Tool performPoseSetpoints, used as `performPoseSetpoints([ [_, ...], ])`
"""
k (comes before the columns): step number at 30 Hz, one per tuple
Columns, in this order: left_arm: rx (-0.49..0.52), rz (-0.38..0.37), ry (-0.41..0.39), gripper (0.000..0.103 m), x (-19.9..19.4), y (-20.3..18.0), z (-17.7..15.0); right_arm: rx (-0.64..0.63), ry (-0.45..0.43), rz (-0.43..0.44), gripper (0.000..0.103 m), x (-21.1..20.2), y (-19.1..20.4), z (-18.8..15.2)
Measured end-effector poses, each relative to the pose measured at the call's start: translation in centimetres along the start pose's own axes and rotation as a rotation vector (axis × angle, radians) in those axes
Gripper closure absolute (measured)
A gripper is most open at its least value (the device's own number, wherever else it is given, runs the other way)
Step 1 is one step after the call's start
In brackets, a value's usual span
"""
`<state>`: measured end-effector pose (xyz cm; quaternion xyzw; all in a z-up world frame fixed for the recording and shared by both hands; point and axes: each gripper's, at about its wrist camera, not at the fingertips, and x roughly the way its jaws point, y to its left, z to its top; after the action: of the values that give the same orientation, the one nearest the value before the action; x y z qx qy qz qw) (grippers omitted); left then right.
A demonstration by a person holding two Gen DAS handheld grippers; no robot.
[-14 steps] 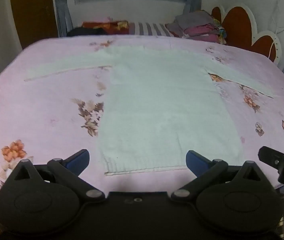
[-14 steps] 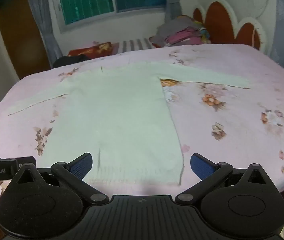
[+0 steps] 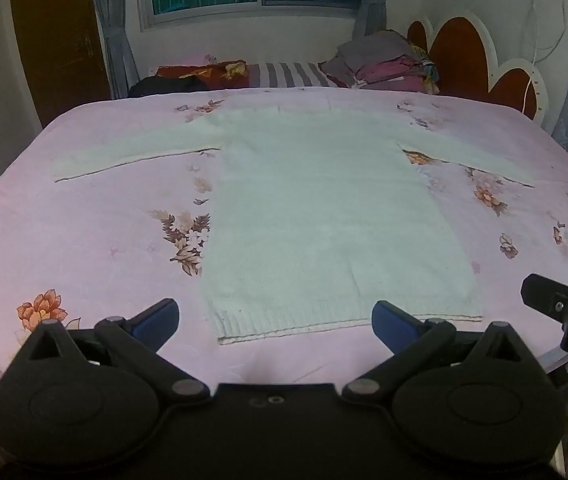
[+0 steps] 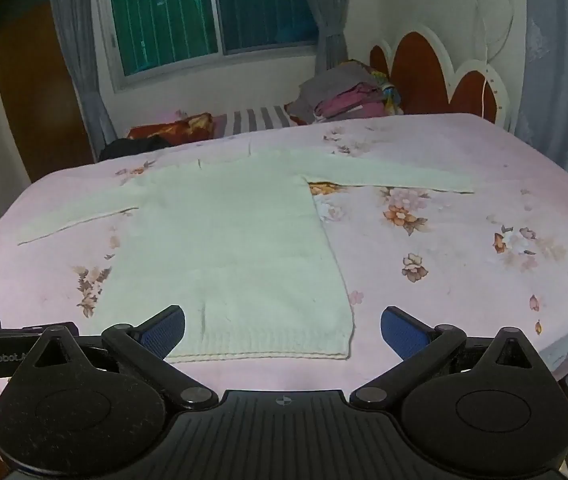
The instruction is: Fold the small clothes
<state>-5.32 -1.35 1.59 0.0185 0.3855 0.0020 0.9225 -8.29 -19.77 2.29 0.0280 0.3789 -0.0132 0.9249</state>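
A pale mint long-sleeved sweater (image 3: 323,220) lies flat on the pink floral bed (image 3: 96,240), both sleeves spread out sideways and the hem towards me. It also shows in the right wrist view (image 4: 228,248). My left gripper (image 3: 274,318) is open and empty, held just short of the hem's left half. My right gripper (image 4: 282,330) is open and empty, held just short of the hem's right corner. The right gripper's body (image 3: 563,312) shows at the right edge of the left wrist view.
A pile of folded clothes (image 3: 383,66) and striped and red bedding (image 3: 244,74) lie at the far side of the bed. A scalloped headboard (image 3: 479,56) stands at the far right. A wooden door (image 3: 56,40) is at the far left.
Both views have tilted up slightly, showing more of the window and wall. The sweater has not moved and both grippers stay open.
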Motion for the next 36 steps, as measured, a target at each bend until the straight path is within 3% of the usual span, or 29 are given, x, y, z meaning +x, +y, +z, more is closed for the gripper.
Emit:
performPoseSetpoints([
  [36,-0.02,-0.015,0.04,0.001,0.7,0.4,1.1,0.039,0.039,-0.01,0.0,0.9,-0.6,1.1],
])
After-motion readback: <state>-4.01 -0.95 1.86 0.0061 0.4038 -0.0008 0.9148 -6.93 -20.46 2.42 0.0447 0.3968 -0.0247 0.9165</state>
